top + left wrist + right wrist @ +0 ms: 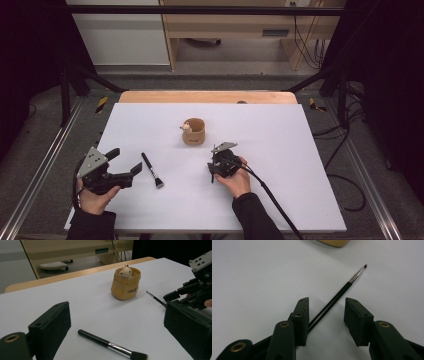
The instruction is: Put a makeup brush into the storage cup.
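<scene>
The thin brush (337, 297) lies flat on the white surface (300, 150), right of centre and toward the near edge. Its handle runs between the fingers (302, 315) of the right gripper (326, 322), lying close against the left finger and apart from the right one; the pointed tip extends beyond both fingers toward the tan cup (193, 131). The fingers are partly open and not clamped on the brush. The cup stands near the centre of the surface. A larger flat brush (152, 170) lies left of centre. The left gripper (122, 165) rests near the front left corner, fingers (52, 327) wide open and empty
</scene>
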Demonstrator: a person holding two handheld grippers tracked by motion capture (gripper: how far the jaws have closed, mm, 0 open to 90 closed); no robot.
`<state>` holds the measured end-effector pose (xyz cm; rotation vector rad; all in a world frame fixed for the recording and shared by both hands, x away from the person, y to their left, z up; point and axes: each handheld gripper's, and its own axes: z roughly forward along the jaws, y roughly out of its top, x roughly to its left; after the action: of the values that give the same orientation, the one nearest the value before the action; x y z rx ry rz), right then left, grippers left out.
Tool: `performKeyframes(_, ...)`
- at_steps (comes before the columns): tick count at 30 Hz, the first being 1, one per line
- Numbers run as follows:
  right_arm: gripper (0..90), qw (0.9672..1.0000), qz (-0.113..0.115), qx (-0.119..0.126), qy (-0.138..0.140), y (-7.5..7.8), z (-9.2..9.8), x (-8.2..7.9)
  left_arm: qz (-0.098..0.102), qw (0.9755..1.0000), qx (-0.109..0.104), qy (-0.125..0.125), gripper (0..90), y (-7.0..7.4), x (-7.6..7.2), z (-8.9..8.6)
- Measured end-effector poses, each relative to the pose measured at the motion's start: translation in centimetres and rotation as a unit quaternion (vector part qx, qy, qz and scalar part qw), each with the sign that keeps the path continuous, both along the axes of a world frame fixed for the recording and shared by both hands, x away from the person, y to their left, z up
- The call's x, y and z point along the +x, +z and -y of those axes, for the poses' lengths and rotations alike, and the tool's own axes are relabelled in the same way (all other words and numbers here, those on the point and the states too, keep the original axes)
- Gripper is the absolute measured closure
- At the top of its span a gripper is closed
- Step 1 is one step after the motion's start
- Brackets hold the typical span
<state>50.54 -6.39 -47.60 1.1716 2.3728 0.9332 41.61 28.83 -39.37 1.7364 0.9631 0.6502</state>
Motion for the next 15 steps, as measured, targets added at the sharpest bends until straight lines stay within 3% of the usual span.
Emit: performKeyframes(15,74.4,0.9998,-0.014,-0.011,0.002,0.38,0.38,-0.04,0.002,1.0000,0.000,0.000,6.6,0.06,-0.07,0.00)
